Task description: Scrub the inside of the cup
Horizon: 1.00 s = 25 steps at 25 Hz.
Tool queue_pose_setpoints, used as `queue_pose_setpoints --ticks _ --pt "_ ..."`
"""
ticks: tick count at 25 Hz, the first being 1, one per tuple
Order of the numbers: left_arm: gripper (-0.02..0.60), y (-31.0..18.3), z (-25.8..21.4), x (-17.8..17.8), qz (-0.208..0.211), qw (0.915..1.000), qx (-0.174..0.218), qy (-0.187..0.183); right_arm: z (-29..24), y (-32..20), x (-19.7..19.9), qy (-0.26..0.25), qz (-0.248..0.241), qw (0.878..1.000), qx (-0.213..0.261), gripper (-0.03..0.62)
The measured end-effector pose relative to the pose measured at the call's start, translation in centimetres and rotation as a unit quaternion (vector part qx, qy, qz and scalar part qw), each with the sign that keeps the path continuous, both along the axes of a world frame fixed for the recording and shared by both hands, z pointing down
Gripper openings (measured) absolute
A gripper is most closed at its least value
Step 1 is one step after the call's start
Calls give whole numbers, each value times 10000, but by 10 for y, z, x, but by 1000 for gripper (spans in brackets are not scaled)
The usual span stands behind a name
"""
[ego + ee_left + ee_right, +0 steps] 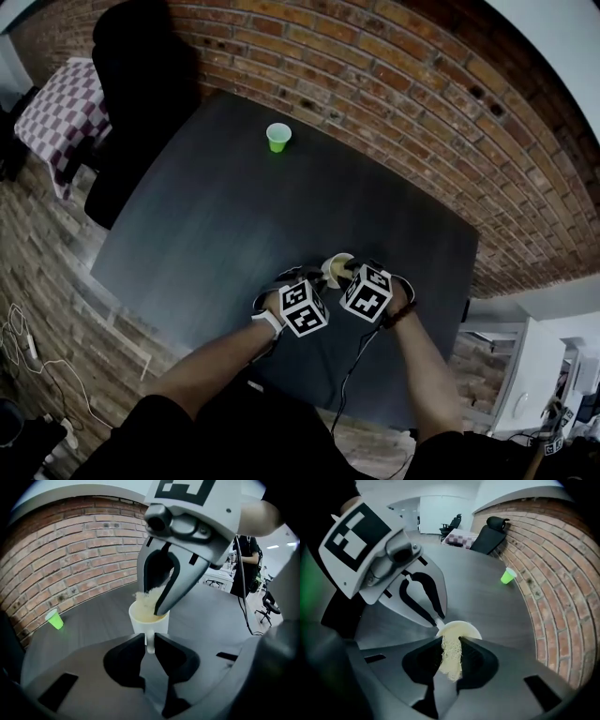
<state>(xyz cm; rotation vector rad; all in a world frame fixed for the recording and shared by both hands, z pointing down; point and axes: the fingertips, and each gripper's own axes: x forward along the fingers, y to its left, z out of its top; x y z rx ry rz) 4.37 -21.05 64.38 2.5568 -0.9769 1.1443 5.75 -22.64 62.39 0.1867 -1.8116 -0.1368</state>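
The left gripper (150,644) clamps the handle of the white ceramic cup (139,622) near the front of the dark table (225,206). The right gripper (451,645) pinches a pale fibrous scrubber (451,660) at the cup's mouth. Scrubbing seems under way, not finished.

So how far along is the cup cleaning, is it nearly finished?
Set up: the left gripper grips the white cup by its handle; the right gripper clamps a pale fibrous scrubber. In hand: the scrubber's end is inside the cup's mouth. Left: the scrubbing itself; I can't tell how clean the inside is.
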Motion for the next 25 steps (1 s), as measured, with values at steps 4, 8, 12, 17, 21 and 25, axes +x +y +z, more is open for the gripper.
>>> queue_pose_setpoints --ticks 4,8,12,17,21,25 --pt "74 8 2 0 9 10000 -73 -16 22 -4 -4 200 38 9997 -152 91" --pt "74 12 -1 2 38 9999 -125 -64 20 -2 2 258 76 9994 -223 90" --pt "74 2 -7 -2 87 9998 24 -152 -7 -7 1 227 -122 9995 160 91" --pt "74 4 -10 1 113 9999 -42 -60 -71 -20 9 19 -252 9955 911 91" --pt "74 3 -10 0 82 9999 -40 -53 -122 -31 19 -302 63 9893 1423 91" --pt "74 -1 -12 -4 61 10000 -26 -48 -107 -13 9 -426 180 9935 1042 91"
